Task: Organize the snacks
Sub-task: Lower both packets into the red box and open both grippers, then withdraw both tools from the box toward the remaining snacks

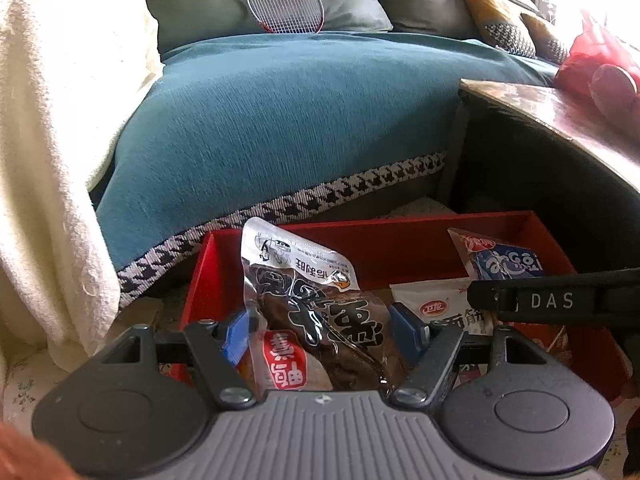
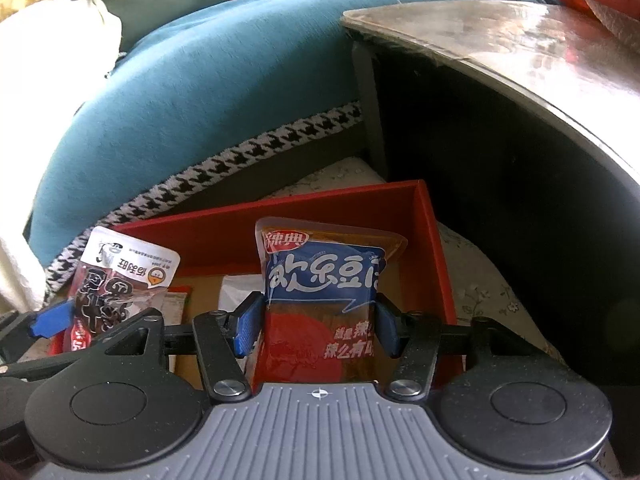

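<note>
Here a big sofa [image 1: 280, 120] with a teal cover fills the back, and a fluffy white blanket [image 1: 52, 140] hangs down on the left of the left wrist view. A red racket [image 1: 285, 2] leans on the grey sofa cushion. On the right a shiny brown counter [image 2: 540, 40] pokes in, with a red bag [image 1: 600, 68] sitting near its far edge. Down low on the flowery floor cover sits an open red box [image 1: 400, 240], close to the sofa's checked trim and just beside the dark space under the counter. A white snack pack [image 1: 444, 304] lies flat on the bottom of the box near the middle. The left gripper [image 1: 322, 336] is over the left end of the box, and its blue pads are clamped on a see-through packet of dark brown snack [image 1: 316, 304] with black writing, which sticks up past the box's back wall. The right gripper [image 2: 318, 324] is over the right end of the box, with a blue and red snack packet [image 2: 320, 292] standing up between its blue pads. The pads touch the sides of that packet, but the packet looks loose there, and its top reaches up near the back wall of the box.
</note>
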{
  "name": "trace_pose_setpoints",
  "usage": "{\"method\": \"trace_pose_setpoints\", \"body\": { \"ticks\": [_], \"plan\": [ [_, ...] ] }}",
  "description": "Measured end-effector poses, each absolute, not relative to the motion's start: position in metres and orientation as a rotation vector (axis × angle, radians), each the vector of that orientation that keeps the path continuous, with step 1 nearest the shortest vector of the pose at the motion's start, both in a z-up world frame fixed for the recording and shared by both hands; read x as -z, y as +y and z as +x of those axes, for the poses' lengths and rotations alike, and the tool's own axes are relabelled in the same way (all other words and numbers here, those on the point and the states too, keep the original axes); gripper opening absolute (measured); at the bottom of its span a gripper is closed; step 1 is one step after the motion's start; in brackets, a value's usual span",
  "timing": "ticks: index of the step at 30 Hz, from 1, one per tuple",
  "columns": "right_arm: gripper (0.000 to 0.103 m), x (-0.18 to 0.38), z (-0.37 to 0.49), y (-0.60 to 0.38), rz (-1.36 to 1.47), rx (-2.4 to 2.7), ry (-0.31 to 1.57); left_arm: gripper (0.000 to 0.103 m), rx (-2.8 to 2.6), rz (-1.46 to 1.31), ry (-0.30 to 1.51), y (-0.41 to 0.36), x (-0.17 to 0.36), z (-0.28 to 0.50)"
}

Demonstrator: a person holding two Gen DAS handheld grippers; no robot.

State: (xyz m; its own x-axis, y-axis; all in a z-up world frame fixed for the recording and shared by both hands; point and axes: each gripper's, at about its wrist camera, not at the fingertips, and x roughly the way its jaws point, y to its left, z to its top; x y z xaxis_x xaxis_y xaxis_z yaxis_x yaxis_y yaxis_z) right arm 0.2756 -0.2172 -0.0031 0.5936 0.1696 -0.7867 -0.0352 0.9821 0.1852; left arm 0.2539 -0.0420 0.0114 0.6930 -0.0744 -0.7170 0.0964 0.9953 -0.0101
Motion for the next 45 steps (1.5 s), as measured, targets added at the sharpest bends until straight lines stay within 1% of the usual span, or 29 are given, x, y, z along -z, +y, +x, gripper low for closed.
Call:
{"method": "trace_pose_setpoints", "body": {
  "ticks": [3,8,15,30,32,34,45],
  "plan": [
    [0.072,0.004,0.277,-0.216,0.147,-0.126,0.933,0.064,0.096,0.034,0.812,-0.043,-0.008,0.256],
    [0.073,0.003,0.277,-0.214,0.140,-0.131,0.939,0.065,0.090,0.037,0.829,-0.042,-0.006,0.257],
    [0.079,-0.003,0.273,-0.216,0.125,-0.121,0.914,0.066,0.085,0.051,0.831,-0.043,-0.008,0.257],
    [0.083,-0.014,0.265,-0.225,0.169,-0.122,0.881,0.067,0.087,0.048,0.807,-0.043,-0.022,0.252],
    [0.083,-0.015,0.265,-0.227,0.181,-0.122,0.877,0.068,0.086,0.059,0.793,-0.044,-0.025,0.250],
    [0.083,-0.015,0.266,-0.227,0.185,-0.122,0.876,0.073,0.071,0.080,0.772,-0.046,-0.027,0.248],
    [0.084,-0.019,0.259,-0.226,0.171,-0.121,0.870,0.073,0.071,0.085,0.768,-0.047,-0.030,0.246]
  ]
}}
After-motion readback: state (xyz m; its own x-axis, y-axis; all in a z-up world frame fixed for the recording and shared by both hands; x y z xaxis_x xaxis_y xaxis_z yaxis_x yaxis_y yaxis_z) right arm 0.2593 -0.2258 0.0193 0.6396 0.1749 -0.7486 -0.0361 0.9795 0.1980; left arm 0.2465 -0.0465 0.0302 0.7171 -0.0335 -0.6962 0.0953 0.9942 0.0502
